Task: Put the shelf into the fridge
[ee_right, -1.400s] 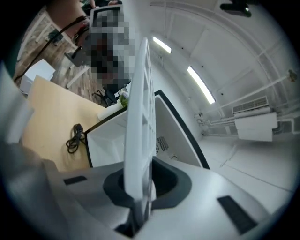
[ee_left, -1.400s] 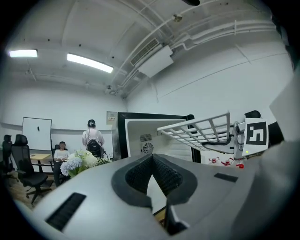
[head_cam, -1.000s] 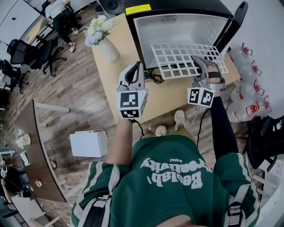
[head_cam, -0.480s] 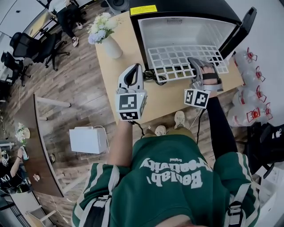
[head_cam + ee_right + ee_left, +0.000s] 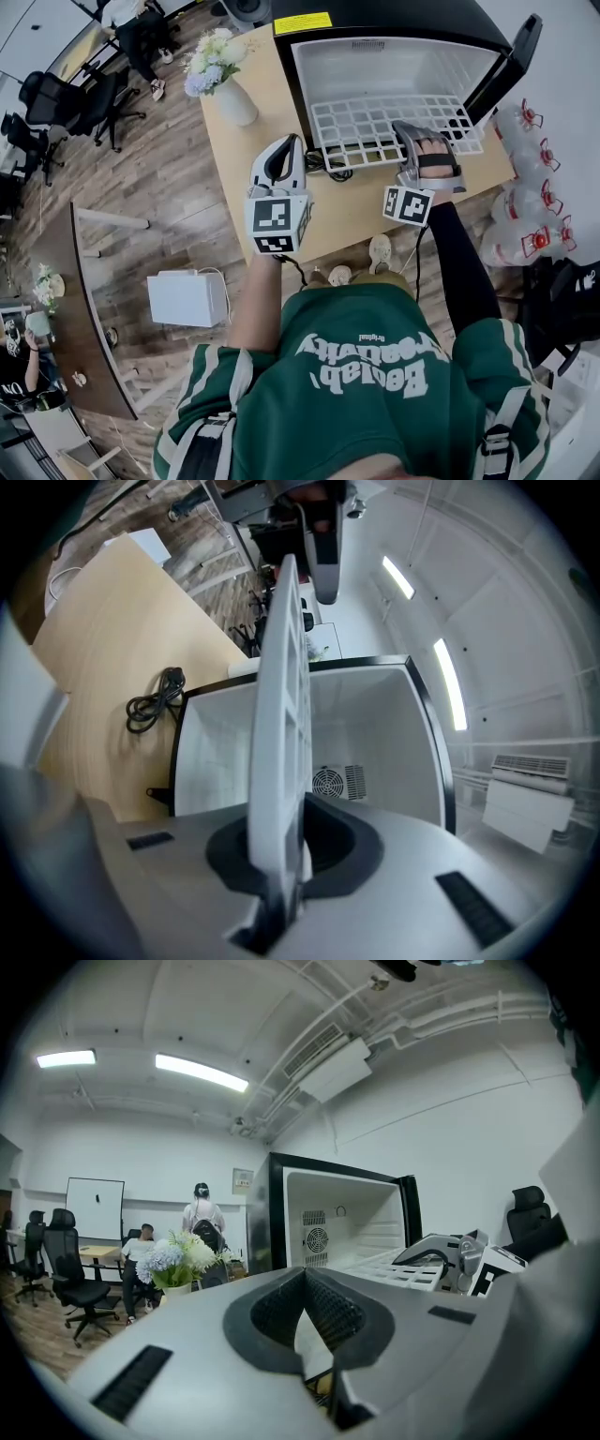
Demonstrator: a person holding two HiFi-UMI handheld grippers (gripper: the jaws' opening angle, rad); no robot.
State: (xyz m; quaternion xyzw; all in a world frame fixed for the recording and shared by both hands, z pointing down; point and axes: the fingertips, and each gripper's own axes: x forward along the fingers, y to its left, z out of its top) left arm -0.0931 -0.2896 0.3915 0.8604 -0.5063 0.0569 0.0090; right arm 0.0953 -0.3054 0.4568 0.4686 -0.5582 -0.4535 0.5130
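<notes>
At 12 o'clock from the person, on the wooden table point(image 5: 246, 159), the fridge point(image 5: 375, 67) stands open towards them. The white grid shelf point(image 5: 370, 127) lies nearly flat at its mouth, the far edge at or just inside the opening; how deep it reaches is not clear. Its long side runs from 9 to 3 o'clock, across the mouth. The right gripper point(image 5: 406, 131) has its jaws closed on the near edge of the shelf, towards the 5 o'clock corner, and points to 12 o'clock, into the cavity. The left gripper point(image 5: 284, 142) hangs at 9 o'clock of the shelf, apart from it, with jaws together and nothing between them. The right hand is therefore the carrying one, and the coming push probably goes straight to 12 o'clock, keeping the long side square to the side walls
</notes>
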